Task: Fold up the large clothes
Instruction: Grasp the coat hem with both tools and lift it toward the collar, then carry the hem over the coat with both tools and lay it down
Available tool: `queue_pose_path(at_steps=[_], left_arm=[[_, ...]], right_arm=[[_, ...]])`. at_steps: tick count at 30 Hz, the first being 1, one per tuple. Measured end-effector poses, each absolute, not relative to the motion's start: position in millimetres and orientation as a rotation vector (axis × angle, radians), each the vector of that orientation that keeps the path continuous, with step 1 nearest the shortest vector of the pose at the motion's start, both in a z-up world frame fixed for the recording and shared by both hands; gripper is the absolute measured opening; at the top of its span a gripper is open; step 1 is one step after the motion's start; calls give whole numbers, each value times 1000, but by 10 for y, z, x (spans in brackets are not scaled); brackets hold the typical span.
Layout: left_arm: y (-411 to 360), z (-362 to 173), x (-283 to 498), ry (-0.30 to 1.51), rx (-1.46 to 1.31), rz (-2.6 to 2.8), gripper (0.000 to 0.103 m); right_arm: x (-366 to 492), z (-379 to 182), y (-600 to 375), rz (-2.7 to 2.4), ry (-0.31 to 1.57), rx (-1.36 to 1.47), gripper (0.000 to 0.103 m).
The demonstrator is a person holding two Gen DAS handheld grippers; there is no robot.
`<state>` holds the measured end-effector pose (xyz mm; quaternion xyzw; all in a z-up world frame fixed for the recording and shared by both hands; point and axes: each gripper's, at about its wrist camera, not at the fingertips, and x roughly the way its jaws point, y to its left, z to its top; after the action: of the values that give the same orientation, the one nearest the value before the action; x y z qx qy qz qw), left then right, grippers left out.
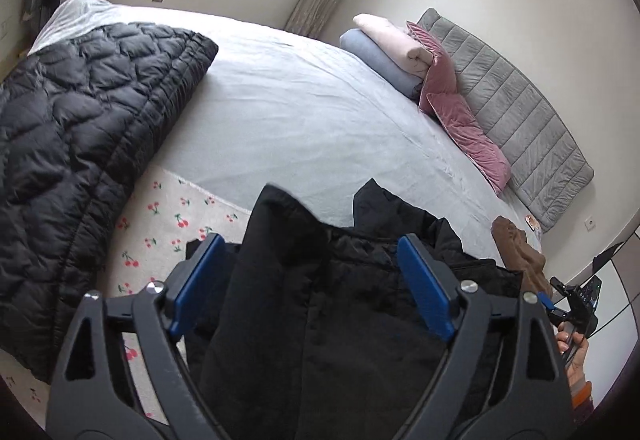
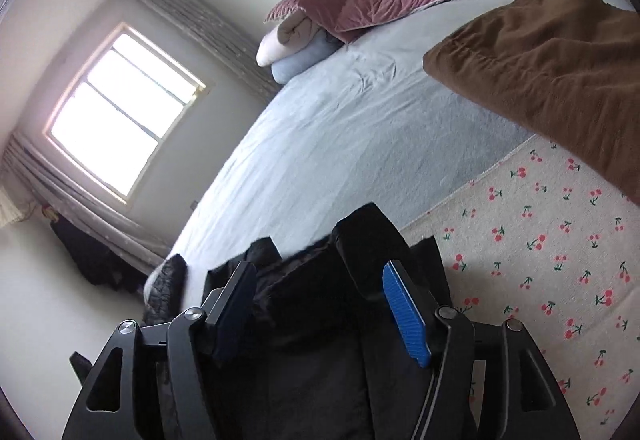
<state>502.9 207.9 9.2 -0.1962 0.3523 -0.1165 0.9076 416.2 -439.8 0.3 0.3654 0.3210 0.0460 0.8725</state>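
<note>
A black coat [image 1: 320, 300] lies bunched on the cherry-print cloth [image 1: 168, 216] at the near edge of the bed. My left gripper [image 1: 310, 252] is wide open with the coat's folds between its blue pads, not pinched. In the right wrist view the same black coat [image 2: 320, 320] fills the gap of my right gripper [image 2: 320, 280], which is also open around it. The right gripper and the hand holding it show at the far right of the left wrist view [image 1: 572, 308].
A black quilted jacket [image 1: 80, 144] lies on the left of the bed. A brown garment [image 2: 552, 80] lies on the right. Folded bedding [image 1: 384, 48], pink pillows [image 1: 452, 104] and a grey headboard [image 1: 520, 112] are at the far end. The pale blue sheet [image 1: 300, 112] stretches between.
</note>
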Motion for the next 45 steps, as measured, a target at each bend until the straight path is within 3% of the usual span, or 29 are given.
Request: queue_pose_path(at_steps=[4,8,9,11,12,13,14,15,20,24,28,33,36,38,40,41,45], left_arm=[[1954,-20,5142,783,-170,-195,89],[1727,-414,5343,883,-4,-196,88],[1674,-505,5395,904,24,-187,84],[1593,-618,5495,931,45,-187,66],[1556,-647,5536,944,30,-196,47],[1527,-655,5560,954,12,-200,18],[1492,-632,5563,948,16,-190,6],[1451,-547,5513,901,37,-171,7],[1434,145,5328,560,46,-49,7],[1366,374,5653,441,52,66,7],[1258,181,6134,430,68,176,7],[1159,-560,6538,579,127,258,9],[1197,-884,6783,778,155,296,27],[1253,-828,6744,785,137,308,31],[1256,-628,6604,731,109,275,60],[1213,-518,6522,705,109,246,66],[669,-225,6405,701,108,75,72]], right_arm=[[4213,93,-4312,45,723,532,67],[4464,-156,-3992,-5,840,275,67],[4538,-241,-3912,-30,858,214,67],[4654,-411,-3807,-62,881,154,59],[4696,-472,-3770,-67,880,147,33],[4725,-504,-3725,-69,880,139,19],[4724,-500,-3671,-84,868,112,10],[4669,-436,-3619,-117,821,63,6],[4552,89,-3659,-292,576,-2,5],[4881,353,-3565,-385,461,-57,5],[5413,282,-3416,-448,441,-122,5],[5946,-344,-3369,-476,592,-196,8],[6119,-745,-3432,-468,747,-198,20],[6068,-759,-3463,-486,764,-202,27],[5917,-579,-3404,-477,698,-197,48],[5824,-442,-3322,-462,664,-192,61],[5815,-164,-2710,-221,692,-130,64]])
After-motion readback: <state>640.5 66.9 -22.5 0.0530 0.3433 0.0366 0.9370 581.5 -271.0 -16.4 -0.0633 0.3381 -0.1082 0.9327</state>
